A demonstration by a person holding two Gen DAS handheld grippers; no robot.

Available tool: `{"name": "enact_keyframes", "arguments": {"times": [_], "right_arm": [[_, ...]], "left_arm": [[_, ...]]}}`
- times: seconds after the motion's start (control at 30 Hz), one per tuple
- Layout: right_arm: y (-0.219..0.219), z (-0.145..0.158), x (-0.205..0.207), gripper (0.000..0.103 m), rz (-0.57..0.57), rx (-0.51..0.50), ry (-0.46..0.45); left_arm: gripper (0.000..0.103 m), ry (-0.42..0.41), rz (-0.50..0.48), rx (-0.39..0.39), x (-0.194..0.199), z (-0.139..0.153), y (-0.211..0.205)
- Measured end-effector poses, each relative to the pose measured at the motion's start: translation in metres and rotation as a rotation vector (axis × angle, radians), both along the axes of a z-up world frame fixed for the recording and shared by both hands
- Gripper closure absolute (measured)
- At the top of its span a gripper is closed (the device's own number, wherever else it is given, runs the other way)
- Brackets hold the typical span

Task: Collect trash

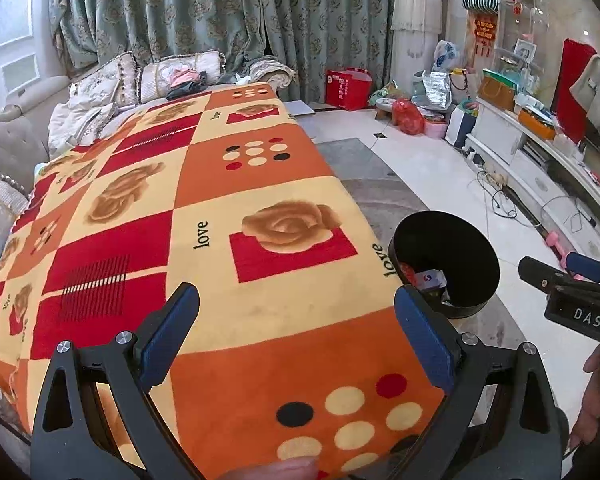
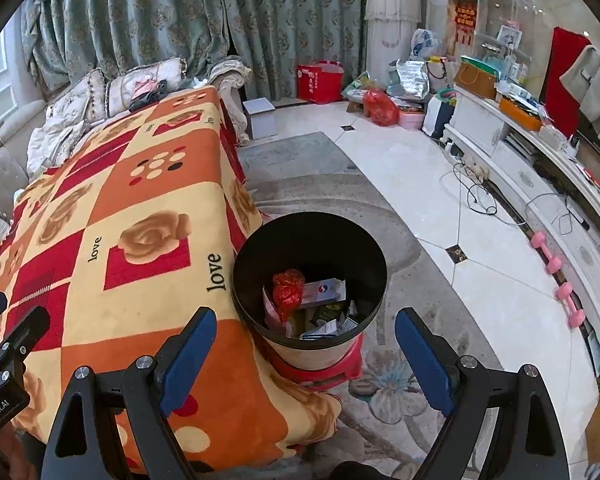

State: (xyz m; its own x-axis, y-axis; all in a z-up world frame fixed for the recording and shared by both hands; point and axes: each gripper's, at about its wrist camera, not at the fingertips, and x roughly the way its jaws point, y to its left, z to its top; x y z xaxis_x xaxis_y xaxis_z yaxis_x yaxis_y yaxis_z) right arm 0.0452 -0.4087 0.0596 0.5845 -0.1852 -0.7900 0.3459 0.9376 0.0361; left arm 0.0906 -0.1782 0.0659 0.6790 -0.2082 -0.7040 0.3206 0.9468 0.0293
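I use the black bin (image 2: 310,276) as my landmark. It stands on a red stool (image 2: 324,368) on the patterned rug (image 2: 384,404), right against the edge of the table, which is draped in an orange, red and cream blanket (image 1: 220,240) printed with roses and the word "love". The trash sits inside the bin: a crumpled red wrapper (image 2: 287,290) on top, a white carton (image 2: 325,291) just beside it, and darker packets and papers beneath. My right gripper (image 2: 305,354) hangs above the near rim of the bin, its blue pads spread wide with nothing between them. My left gripper (image 1: 297,338) is over the blanket on the table side of the bin, tilted downward, its jaws also spread apart and empty; the bin shows just past its right finger (image 1: 424,344). Beyond the bin, white floor tiles run to a long white cabinet (image 2: 512,148), with pink dumbbells (image 2: 558,280) lying at its foot
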Motion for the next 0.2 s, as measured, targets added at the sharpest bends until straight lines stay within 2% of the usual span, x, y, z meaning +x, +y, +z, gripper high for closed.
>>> {"name": "enact_keyframes", "arguments": {"times": [0.2], "right_arm": [[0.0059, 0.0035, -0.0019, 0.014, 0.002, -0.007, -0.009]], "left_arm": [[0.005, -0.017, 0.003, -0.044, -0.0054, 0.0084, 0.0056]]}}
